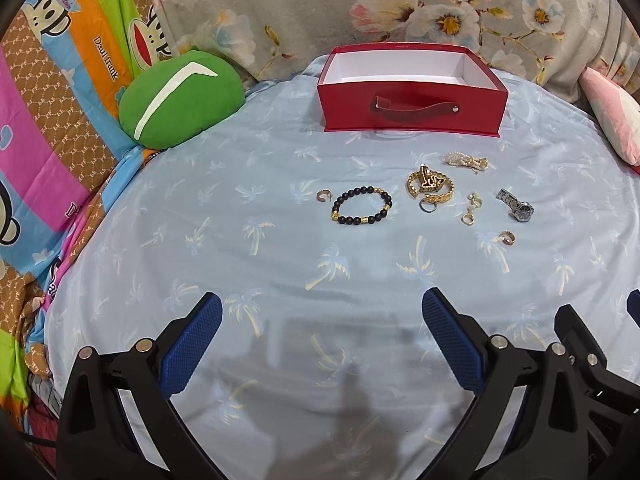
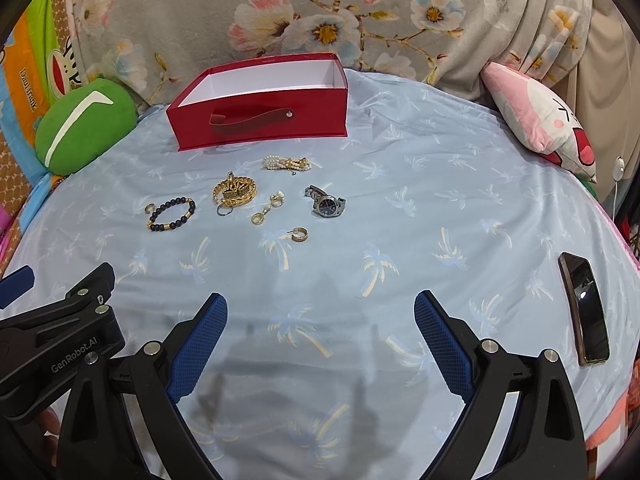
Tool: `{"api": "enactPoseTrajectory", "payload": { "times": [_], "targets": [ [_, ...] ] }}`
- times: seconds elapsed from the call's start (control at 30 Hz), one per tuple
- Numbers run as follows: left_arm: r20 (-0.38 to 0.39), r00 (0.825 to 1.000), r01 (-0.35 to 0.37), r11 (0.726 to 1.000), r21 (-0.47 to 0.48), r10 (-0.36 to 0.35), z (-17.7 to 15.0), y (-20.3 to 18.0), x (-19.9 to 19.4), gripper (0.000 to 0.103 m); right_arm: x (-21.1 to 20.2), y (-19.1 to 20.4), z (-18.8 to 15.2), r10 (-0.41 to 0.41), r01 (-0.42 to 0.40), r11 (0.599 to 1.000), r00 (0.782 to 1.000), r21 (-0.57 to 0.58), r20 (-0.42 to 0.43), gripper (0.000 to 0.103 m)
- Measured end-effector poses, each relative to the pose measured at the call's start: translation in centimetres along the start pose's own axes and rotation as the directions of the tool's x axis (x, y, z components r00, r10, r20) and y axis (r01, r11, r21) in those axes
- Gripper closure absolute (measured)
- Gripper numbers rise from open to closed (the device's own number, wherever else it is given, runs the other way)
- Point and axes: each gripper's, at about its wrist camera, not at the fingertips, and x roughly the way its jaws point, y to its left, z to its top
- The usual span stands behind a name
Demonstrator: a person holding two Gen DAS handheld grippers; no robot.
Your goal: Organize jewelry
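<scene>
On the bed, over a pale blue sheet (image 1: 280, 264) printed with palm trees, the jewelry lies loose in a cluster just in front of an open red box (image 1: 412, 92), which looks bare inside. Nearest the left gripper (image 1: 322, 340) sits a black bead bracelet (image 1: 362, 205) with gold spacers, a small hoop earring (image 1: 324, 196) just beside it. A gold chain bracelet (image 2: 234, 192) is heaped up with a ring (image 2: 225, 210) touching its near edge; a pearl strand (image 2: 286, 164) lies close to the box front, a wristwatch (image 2: 325, 202) to the right, a pair of gold drop earrings (image 2: 267, 209) between, and a second hoop earring (image 2: 299, 235) nearest the right gripper (image 2: 320, 340). A phone (image 2: 585, 308) rests well apart on the right.

Both grippers hover short of the cluster with jaws spread wide and nothing between them; nothing appears boxed yet.

The first pick would go best on a bulky, isolated piece: the bead bracelet for the left, the watch for the right. Closing across the beads or the watch case, pressing lightly into the soft sheet, should avoid pinching fabric. The tiny hoops likely need a fingertip-edge pinch, and the ring should be taken separately from the chain.
</scene>
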Motion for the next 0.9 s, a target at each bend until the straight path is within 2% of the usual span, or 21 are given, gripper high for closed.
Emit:
{"api": "enactPoseTrajectory", "payload": {
  "times": [0.63, 0.67, 0.9],
  "targets": [
    [-0.001, 1.000, -0.001, 1.000, 0.000, 0.001, -1.3, 0.0, -0.1, 0.005, 0.1, 0.1, -0.1, 0.002, -0.002, 1.000, 1.000, 0.002, -0.002, 0.010],
    [-0.001, 1.000, 0.001, 1.000, 0.000, -0.001, 0.1, 0.1, 0.1, 0.005, 0.1, 0.1, -0.1, 0.002, -0.002, 1.000, 1.000, 0.002, -0.003, 0.010],
    [-0.003, 1.000, 0.002, 1.000, -0.001, -0.002, -0.2, 0.1, 0.3, 0.005, 0.1, 0.1, 0.2, 0.002, -0.002, 1.000, 1.000, 0.002, -0.004, 0.010]
  ]
}}
